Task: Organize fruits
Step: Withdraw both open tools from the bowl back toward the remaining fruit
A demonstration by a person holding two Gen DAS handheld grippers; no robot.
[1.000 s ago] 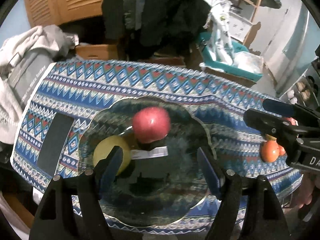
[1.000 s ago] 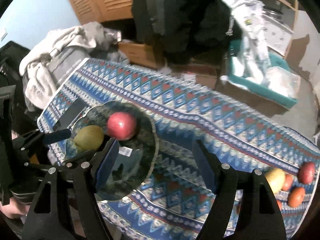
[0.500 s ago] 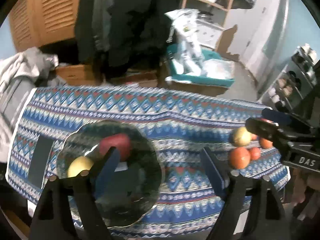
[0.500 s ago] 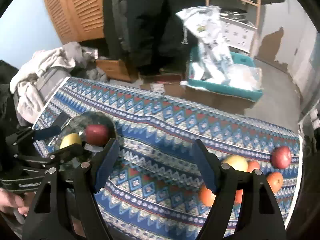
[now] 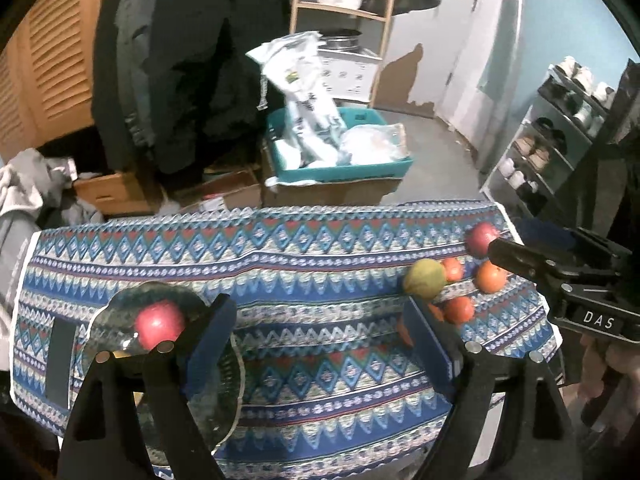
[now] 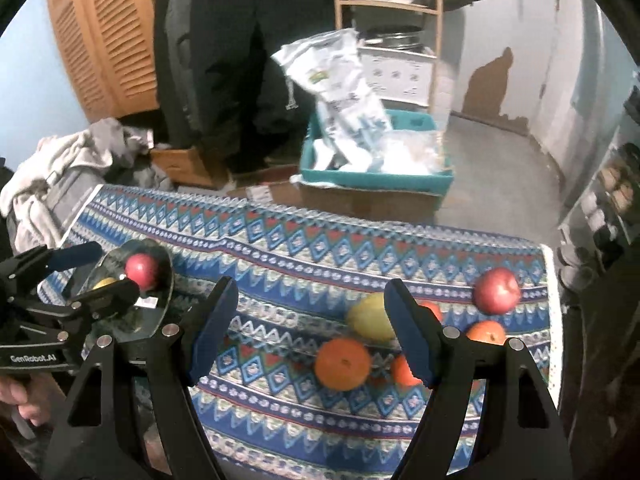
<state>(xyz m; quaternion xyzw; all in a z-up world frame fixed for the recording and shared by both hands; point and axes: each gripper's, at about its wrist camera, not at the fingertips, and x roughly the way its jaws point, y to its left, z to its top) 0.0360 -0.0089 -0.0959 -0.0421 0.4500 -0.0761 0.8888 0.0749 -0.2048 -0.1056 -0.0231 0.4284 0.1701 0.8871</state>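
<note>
Both views have swung away from the scalloped glass plate (image 6: pixel 160 304), now at nine o'clock holding a red apple (image 6: pixel 140 270) and a yellow fruit (image 6: pixel 103 282). The right gripper (image 6: pixel 308 330), jaws wide and empty, now faces the loose round orange (image 6: pixel 342 364) at five o'clock, probably the next pick. The left gripper (image 5: pixel 316 336) is wide too.
</note>
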